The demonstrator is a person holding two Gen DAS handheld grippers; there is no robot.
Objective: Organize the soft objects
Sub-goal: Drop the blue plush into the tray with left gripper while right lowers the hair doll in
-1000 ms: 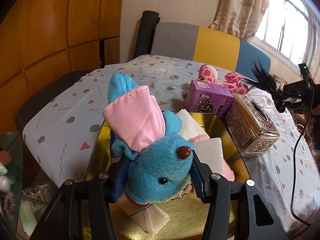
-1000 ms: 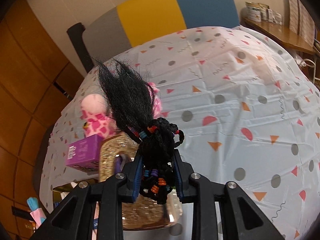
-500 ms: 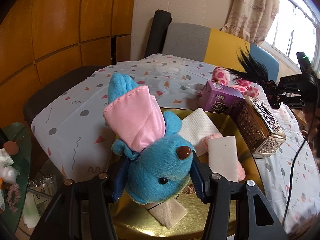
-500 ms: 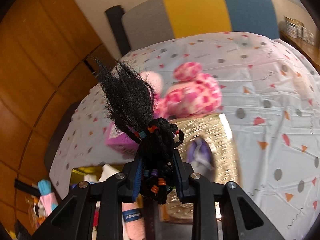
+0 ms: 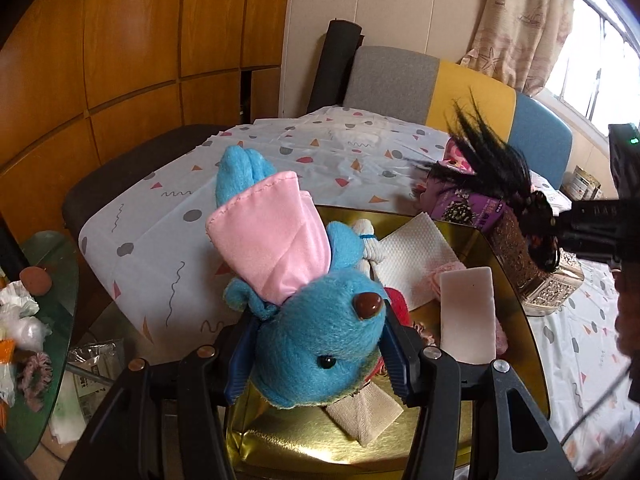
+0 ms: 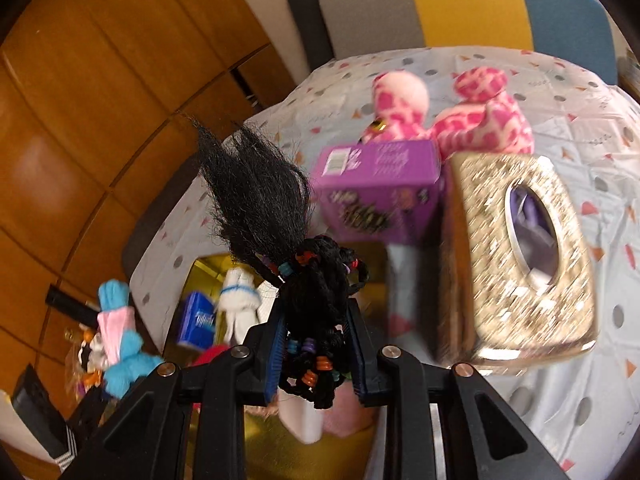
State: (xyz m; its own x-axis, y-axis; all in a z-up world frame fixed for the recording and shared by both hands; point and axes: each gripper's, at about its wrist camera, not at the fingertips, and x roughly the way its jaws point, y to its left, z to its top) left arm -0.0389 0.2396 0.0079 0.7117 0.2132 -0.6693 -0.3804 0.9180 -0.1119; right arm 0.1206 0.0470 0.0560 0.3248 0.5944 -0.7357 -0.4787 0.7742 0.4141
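My left gripper (image 5: 316,354) is shut on a blue plush toy (image 5: 316,336) with a pink cloth cape, held above the near end of a gold tray (image 5: 516,312). In the right wrist view the same toy (image 6: 118,344) shows small at the lower left. My right gripper (image 6: 316,354) is shut on a black hair tuft with coloured beads (image 6: 308,280), hanging over the tray's far right corner beside the glittery tissue box (image 6: 516,268). From the left wrist view the hair tuft (image 5: 496,176) and the right gripper's black body show at the right edge. Cloths and a white pad (image 5: 466,316) lie in the tray.
A purple carton (image 6: 376,196) and a pink spotted plush (image 6: 476,120) sit on the patterned tablecloth (image 5: 176,216) behind the tray. A grey, yellow and blue chair back (image 5: 432,84) stands at the far end. A glass side table with clutter (image 5: 28,320) is at the left.
My right gripper has swung left with the hair tuft, from over the bare tablecloth to over the tissue box and the tray's edge. The left gripper with the plush has drifted slightly over the tray.
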